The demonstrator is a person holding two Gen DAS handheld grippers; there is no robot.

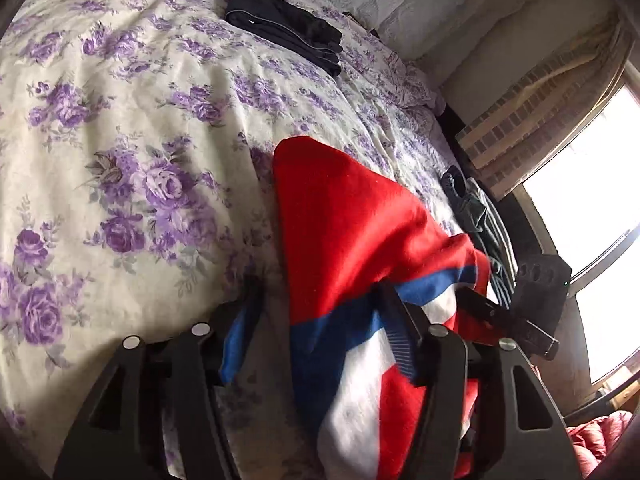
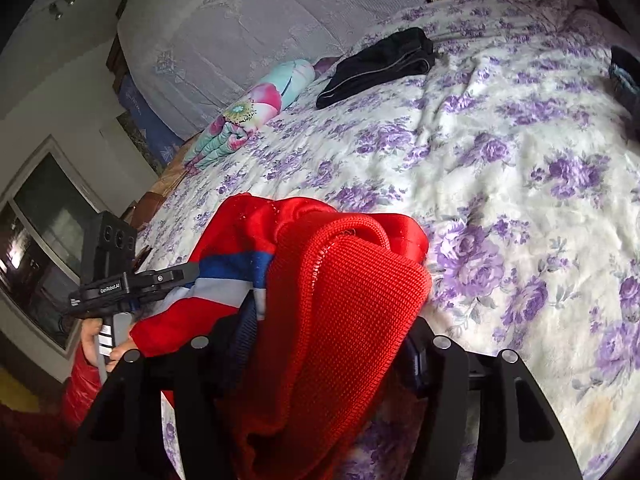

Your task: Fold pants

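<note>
The red pants (image 1: 344, 224) with a blue and white stripe hang bunched over the near edge of the bed. In the left wrist view my left gripper (image 1: 320, 320) holds the striped part between its jaws. In the right wrist view the pants' ribbed red waistband (image 2: 348, 304) drapes over my right gripper (image 2: 328, 344), whose jaws are closed on the cloth. The left gripper (image 2: 176, 276) also shows at the left of the right wrist view, gripping the striped cloth. The right gripper (image 1: 496, 308) shows at the right of the left wrist view.
The bed has a white cover with purple flowers (image 1: 120, 140). A folded black garment (image 1: 284, 28) lies near the headboard, also seen from the right wrist (image 2: 380, 64). A colourful rolled blanket (image 2: 248, 108) lies by the pillow side. Dark clothes (image 1: 468, 200) lie at the bed's right edge by the window.
</note>
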